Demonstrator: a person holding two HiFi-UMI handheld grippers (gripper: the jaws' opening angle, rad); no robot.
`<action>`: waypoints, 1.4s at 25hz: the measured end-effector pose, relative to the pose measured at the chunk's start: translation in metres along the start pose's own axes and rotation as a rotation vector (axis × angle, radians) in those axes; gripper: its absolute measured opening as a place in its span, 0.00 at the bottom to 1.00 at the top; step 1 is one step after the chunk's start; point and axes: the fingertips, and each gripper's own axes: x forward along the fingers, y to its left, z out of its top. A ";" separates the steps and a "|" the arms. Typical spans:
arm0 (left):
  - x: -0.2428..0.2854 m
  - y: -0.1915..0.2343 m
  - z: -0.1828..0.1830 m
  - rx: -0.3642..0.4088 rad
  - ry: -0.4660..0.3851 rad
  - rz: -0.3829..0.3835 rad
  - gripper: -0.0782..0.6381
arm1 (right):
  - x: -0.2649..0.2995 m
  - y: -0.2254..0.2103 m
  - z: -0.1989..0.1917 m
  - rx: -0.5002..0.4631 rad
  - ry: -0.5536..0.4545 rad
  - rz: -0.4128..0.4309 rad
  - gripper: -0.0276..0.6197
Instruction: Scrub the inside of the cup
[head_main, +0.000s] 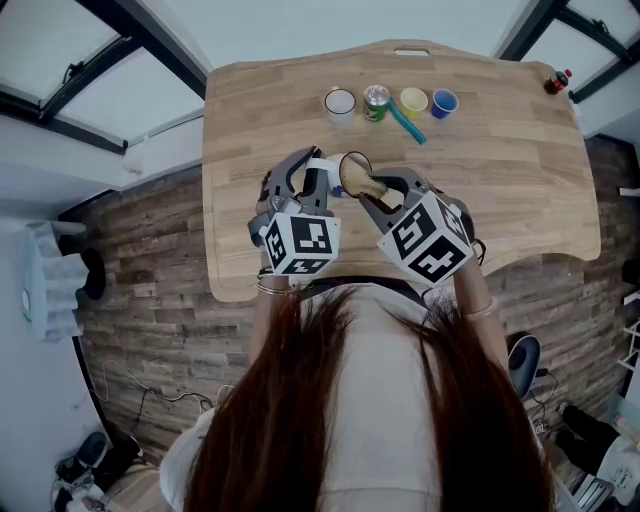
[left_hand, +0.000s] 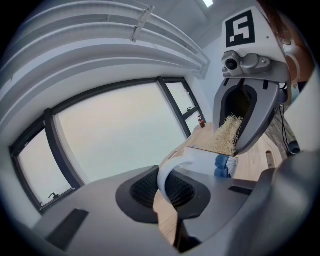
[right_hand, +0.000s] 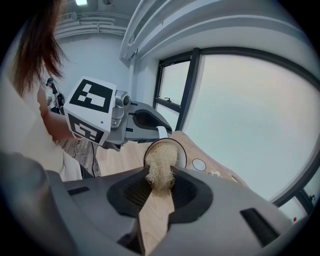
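Over the table's (head_main: 520, 160) near edge, the left gripper (head_main: 318, 178) clamps the cup (head_main: 352, 172) by its handle (left_hand: 167, 175). The right gripper (head_main: 392, 192) grips the brush (right_hand: 157, 197), bristles (right_hand: 160, 167) inside the cup. Twisting them against the wall, cup steady, should scrub best.

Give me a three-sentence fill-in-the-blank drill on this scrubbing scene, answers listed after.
The left gripper clamps the white handled cup by its ____.
The right gripper holds the wooden-handled fibre brush, bristles inside the ____.
Far along the wooden table stand a small white cup, a green can, a yellow cup and a ____ cup.
Missing words: handle; cup; blue.
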 end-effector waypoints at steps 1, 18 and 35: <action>0.000 0.001 0.000 -0.007 0.001 0.003 0.15 | 0.000 0.000 0.001 0.001 -0.003 -0.002 0.20; -0.004 0.010 -0.005 -0.130 0.016 0.047 0.15 | -0.014 -0.006 0.010 0.077 -0.079 -0.064 0.20; 0.003 0.019 -0.014 -0.426 0.034 0.056 0.15 | -0.031 -0.022 0.027 0.165 -0.255 -0.170 0.20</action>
